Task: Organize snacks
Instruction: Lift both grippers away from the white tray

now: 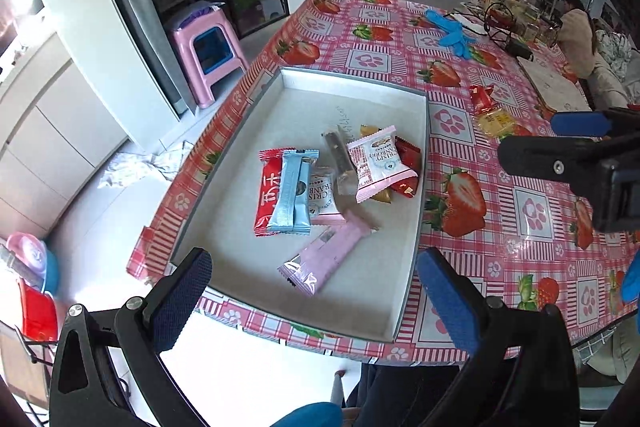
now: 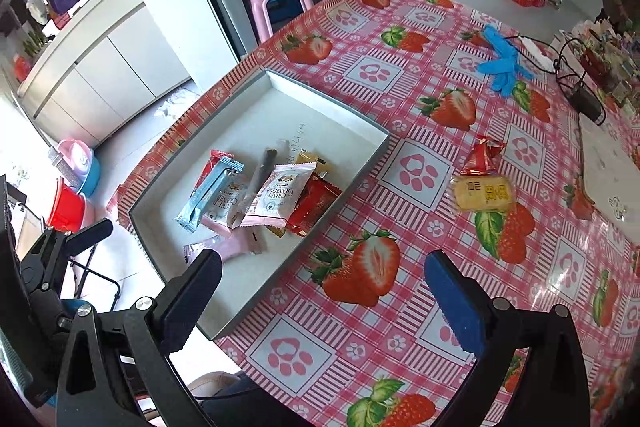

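A shallow white box (image 1: 304,99) (image 2: 224,131) on the strawberry tablecloth holds several wrapped snacks: a light blue bar (image 1: 292,193) (image 2: 208,195), a pink bar (image 1: 328,257), a white cranberry pack (image 1: 378,161) (image 2: 280,195) and a red pack (image 2: 314,207). A yellow snack (image 2: 484,193) (image 1: 496,121) and a red snack (image 2: 482,157) (image 1: 482,99) lie on the cloth right of the box. My left gripper (image 1: 314,297) is open and empty above the box's near edge. My right gripper (image 2: 324,305) is open and empty above the cloth, near the box's right corner.
Blue gloves (image 2: 502,67) and a black cable with adapter (image 2: 580,95) lie at the far side of the table. A white board (image 2: 608,167) lies at the right. A pink stool (image 1: 208,55) stands on the floor beyond the table's left edge. Two people are at the far end.
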